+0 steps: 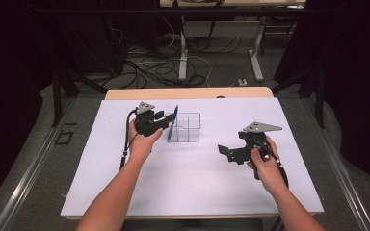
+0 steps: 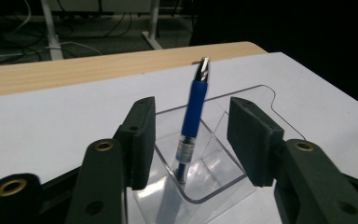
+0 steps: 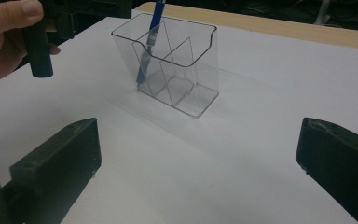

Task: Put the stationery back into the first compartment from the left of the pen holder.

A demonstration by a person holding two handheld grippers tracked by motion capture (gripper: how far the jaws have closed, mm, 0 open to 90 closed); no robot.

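White sheet [image 1: 192, 178] covers the bench; a strip of bare wood [image 1: 188, 93] shows along its far edge.

Clear plastic organiser [image 1: 187, 127] stands upright on the sheet, toward the far edge and a little left of centre. Internal dividers split it into compartments. In the right gripper view its near wall [image 3: 168, 70] dips lower than the rest of the rim.

Blue pen [image 2: 192, 116] stands inside the organiser, in the end compartment nearest the left gripper. It leans, silver tip uppermost, lower end resting at the compartment floor. The upper part rises clear of the rim. In the high view the pen [image 1: 173, 121] is thin and blurred, so its exact lean cannot be read there.

Left gripper [image 2: 191, 140]: jaws apart, one on either side of the pen, neither pad touching it. The gripper sits just beside the organiser's left end, held in the left hand [image 1: 142, 142].

Right gripper [image 1: 225, 150]: jaws wide apart, nothing between them. Held in the right hand [image 1: 266, 166], well apart from the organiser, toward the right edge of the sheet.
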